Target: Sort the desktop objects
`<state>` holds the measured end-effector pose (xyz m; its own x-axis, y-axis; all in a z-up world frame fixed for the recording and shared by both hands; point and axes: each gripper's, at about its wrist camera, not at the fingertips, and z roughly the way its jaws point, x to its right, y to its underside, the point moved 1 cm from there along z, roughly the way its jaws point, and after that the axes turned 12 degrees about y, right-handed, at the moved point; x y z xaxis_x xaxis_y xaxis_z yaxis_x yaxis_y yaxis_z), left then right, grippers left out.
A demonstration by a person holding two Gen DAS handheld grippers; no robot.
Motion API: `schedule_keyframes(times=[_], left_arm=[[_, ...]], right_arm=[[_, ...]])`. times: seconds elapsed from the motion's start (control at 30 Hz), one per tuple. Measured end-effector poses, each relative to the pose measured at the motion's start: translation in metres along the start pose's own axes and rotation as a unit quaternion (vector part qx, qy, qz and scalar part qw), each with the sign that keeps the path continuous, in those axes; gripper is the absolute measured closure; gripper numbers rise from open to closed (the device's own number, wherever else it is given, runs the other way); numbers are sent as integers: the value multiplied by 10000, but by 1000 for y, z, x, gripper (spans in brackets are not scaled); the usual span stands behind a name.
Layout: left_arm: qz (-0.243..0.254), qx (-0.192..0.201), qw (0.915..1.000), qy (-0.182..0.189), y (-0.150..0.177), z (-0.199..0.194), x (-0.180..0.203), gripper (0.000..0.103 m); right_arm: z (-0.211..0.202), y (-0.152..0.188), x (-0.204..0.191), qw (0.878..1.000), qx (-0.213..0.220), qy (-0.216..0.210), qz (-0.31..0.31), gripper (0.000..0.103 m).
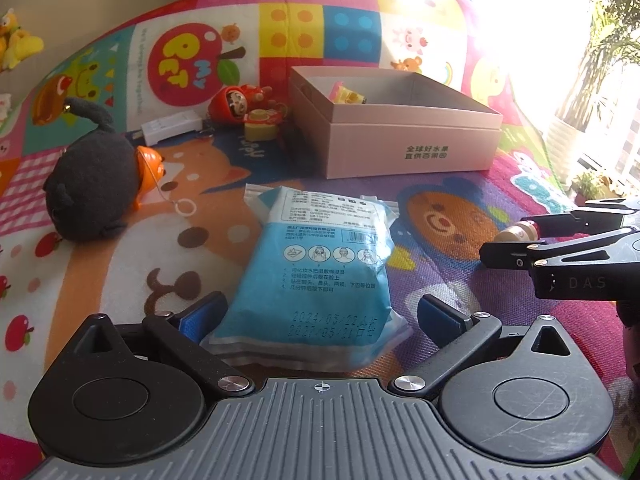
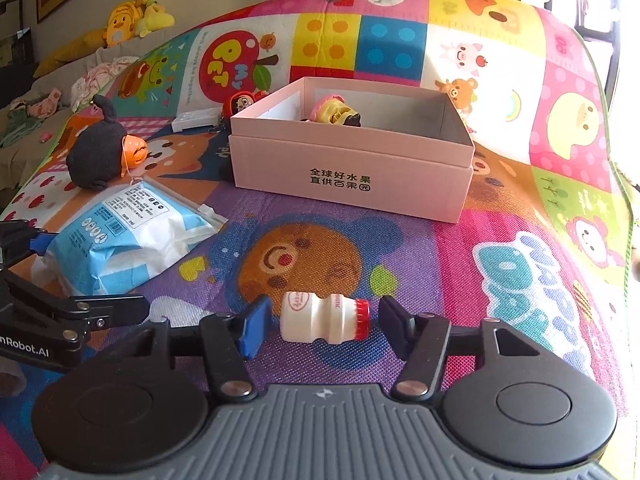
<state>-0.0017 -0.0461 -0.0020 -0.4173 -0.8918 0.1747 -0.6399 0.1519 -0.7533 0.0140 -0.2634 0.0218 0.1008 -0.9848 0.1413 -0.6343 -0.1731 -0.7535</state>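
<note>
A small white drink bottle [image 2: 324, 318] with a red cap lies on its side on the colourful play mat [image 2: 500, 280]. My right gripper [image 2: 320, 320] straddles it, open, with a narrow gap at each pad. In the left wrist view the same gripper [image 1: 510, 240] reaches in from the right around the bottle [image 1: 516, 234]. A blue-and-white sealed packet [image 1: 320, 264] lies flat between the fingers of my open left gripper [image 1: 320, 316]; the right pad stands clear of it. An open pink box [image 2: 348, 168] sits behind, holding a small yellow-and-pink toy [image 2: 334, 110].
Left of the box lie a black plush [image 1: 92, 188], an orange toy [image 1: 150, 168], a white case [image 1: 172, 126], a red round doll [image 1: 230, 100] and a yellow block [image 1: 260, 128]. Plush toys [image 2: 128, 16] rest on a sofa beyond the mat. Potted plants [image 1: 592, 80] stand at the bright window.
</note>
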Motion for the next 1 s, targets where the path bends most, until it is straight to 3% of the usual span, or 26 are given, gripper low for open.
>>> schedule_keyframes(times=[0.13,0.23,0.5,0.63,0.73,0.93,1.0], left_arm=[[-23,15,10000,-26,0,-1,-1,0],[-76,69,9999,5,0,-5,-2,0],[25,128,9985,537,0,-23,7,0],[142,259,9989,358,-14,-25,10,0],[214,143,9995,158,-21,-12,11,0],[299,-47,9994,151,-20,5,15,1],[276,-69,9994,173,-19,5,14,12]], right_arm=[[-2,2,-2,10000,56,-6,-43,58],[-3,3,-3,9999,83,2,-82,59],[-4,4,-5,9998,120,15,-156,59],[-4,4,-5,9997,136,28,-194,59],[-4,4,-5,9997,133,28,-192,58],[-4,4,-5,9998,105,54,-159,55],[-4,4,-5,9998,102,52,-153,55]])
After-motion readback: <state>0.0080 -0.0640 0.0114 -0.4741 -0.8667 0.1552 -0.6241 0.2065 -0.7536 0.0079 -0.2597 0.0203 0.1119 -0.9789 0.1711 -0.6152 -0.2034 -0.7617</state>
